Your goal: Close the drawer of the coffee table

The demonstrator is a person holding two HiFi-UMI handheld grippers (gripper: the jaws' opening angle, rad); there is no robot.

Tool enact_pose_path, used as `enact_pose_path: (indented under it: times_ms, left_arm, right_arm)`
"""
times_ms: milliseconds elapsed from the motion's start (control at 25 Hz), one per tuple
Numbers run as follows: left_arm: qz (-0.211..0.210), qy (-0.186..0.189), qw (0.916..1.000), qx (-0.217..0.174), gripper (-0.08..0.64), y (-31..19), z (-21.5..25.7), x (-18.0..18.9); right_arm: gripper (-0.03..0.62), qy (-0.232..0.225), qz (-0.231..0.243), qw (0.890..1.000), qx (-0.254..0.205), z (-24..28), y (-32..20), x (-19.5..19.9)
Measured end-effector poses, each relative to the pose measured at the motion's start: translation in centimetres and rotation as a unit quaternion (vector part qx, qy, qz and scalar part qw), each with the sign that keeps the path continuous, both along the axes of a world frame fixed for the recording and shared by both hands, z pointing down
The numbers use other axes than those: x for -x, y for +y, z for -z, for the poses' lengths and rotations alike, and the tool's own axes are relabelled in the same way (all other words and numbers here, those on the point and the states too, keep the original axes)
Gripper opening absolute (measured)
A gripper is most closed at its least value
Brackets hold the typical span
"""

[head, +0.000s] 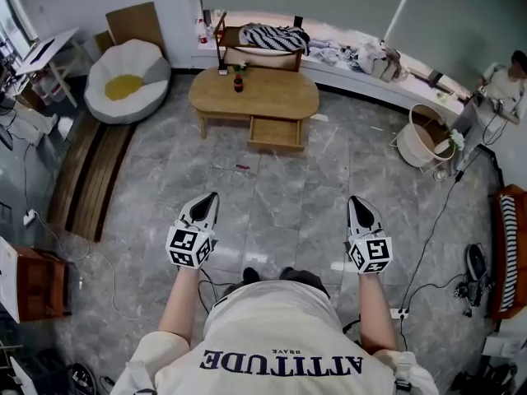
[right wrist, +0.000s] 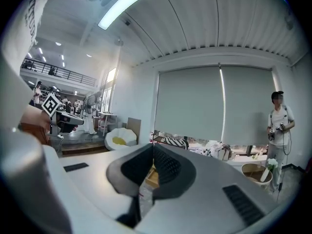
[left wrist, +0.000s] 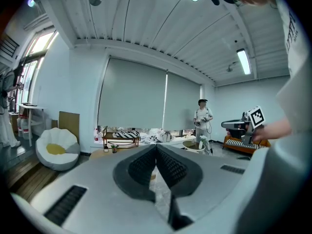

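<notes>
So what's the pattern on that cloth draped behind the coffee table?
Black-and-white zebra-like stripes. The cloth shows best in the head view.

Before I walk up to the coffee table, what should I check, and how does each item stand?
1. Drawer in view, pulled out of the coffee table: ok.
2. Left gripper shut and empty: ok.
3. Right gripper shut and empty: ok.
4. Grippers close enough to push the drawer: not ok, open floor lies between.
5. Path free: not ok, a small red thing lies before the drawer.
6. Nothing sticking up out of the drawer: cannot tell.
</notes>
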State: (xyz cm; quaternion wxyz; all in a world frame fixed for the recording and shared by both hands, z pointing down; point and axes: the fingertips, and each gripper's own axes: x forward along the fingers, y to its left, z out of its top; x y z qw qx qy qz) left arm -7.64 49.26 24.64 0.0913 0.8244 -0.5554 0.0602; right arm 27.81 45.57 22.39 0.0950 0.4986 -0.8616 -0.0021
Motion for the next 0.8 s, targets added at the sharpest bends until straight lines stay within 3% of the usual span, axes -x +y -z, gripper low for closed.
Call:
enact_pose_path:
  times_ms: [800]
  left_arm:
    - [-0.015, 0.001, 0.9998, 0.011, 0.02, -2.0, -1.2, 4.4]
  right_arm:
    - [0.02, -0.001, 0.003, 1.0, 0.01, -1.0, -1.1, 5.0]
